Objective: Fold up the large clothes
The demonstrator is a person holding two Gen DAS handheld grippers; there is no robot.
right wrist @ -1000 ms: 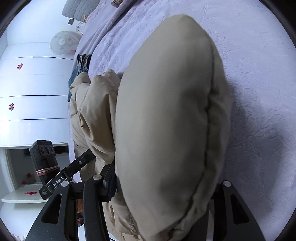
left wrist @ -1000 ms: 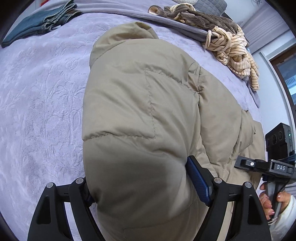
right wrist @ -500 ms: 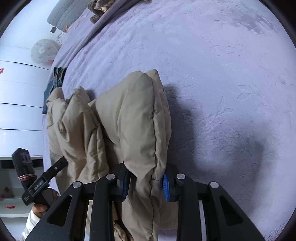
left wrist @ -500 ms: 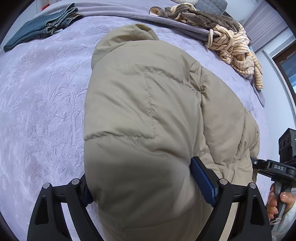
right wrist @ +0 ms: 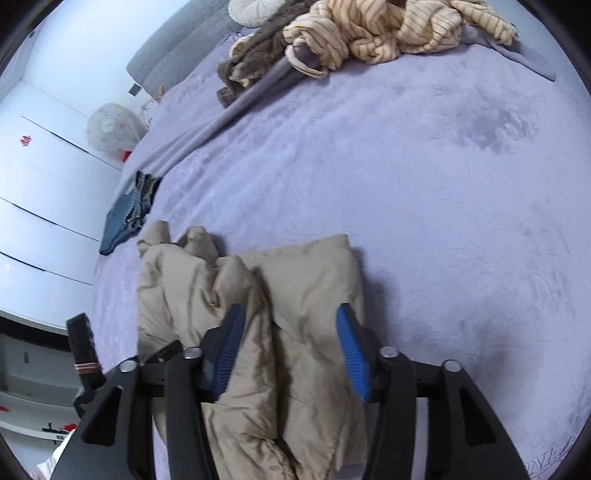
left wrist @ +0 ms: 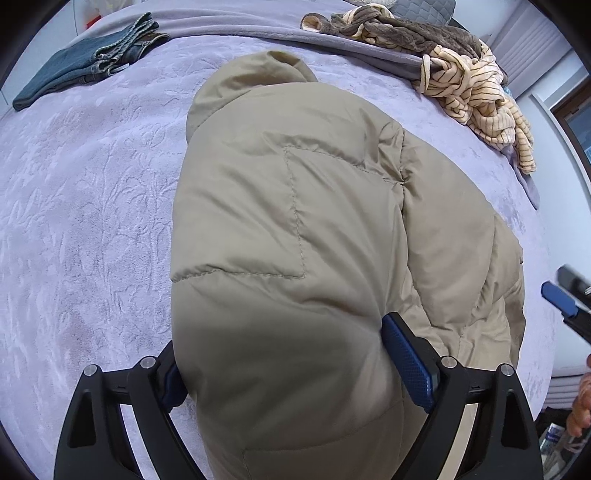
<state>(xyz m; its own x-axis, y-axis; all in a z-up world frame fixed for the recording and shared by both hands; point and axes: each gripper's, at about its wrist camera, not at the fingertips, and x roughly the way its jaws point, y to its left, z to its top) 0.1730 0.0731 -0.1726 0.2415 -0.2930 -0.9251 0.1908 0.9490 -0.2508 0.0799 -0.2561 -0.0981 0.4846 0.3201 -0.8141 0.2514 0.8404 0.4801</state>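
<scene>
- The left claw [left wrist: 291, 354] is spread wide but pinched onto a thick, puffed fold of the beige padded jacket [left wrist: 295, 229]; both blue pads press into the fabric, the right pad [left wrist: 406, 354] plainly sunk against the bulge.
- Ahead of the left claw the jacket lies in a rounded heap on the lilac bedspread [left wrist: 92, 206], its stitched square panel facing up and its collar end farthest from the claw.
- Far ahead and to the left of that claw lie folded blue jeans [left wrist: 85, 70]; far ahead and to the right sits a crumpled striped cream garment [left wrist: 476, 92] tangled with a brown fleece [left wrist: 399, 26].
- The right claw [right wrist: 291, 350] stands parted, its blue pads [right wrist: 351, 354] on either side of the jacket [right wrist: 288, 306] with visible gaps to the fabric; it grips nothing.
- The jacket runs from under the right claw forward, bunched in folds, and rests on the bedspread [right wrist: 424, 184].
- Well ahead and to the left of the right claw are the jeans [right wrist: 129, 210]; far ahead, the striped garment [right wrist: 388, 29].
- The right claw's blue tip shows at the right edge of the left wrist view, apart from the jacket.
</scene>
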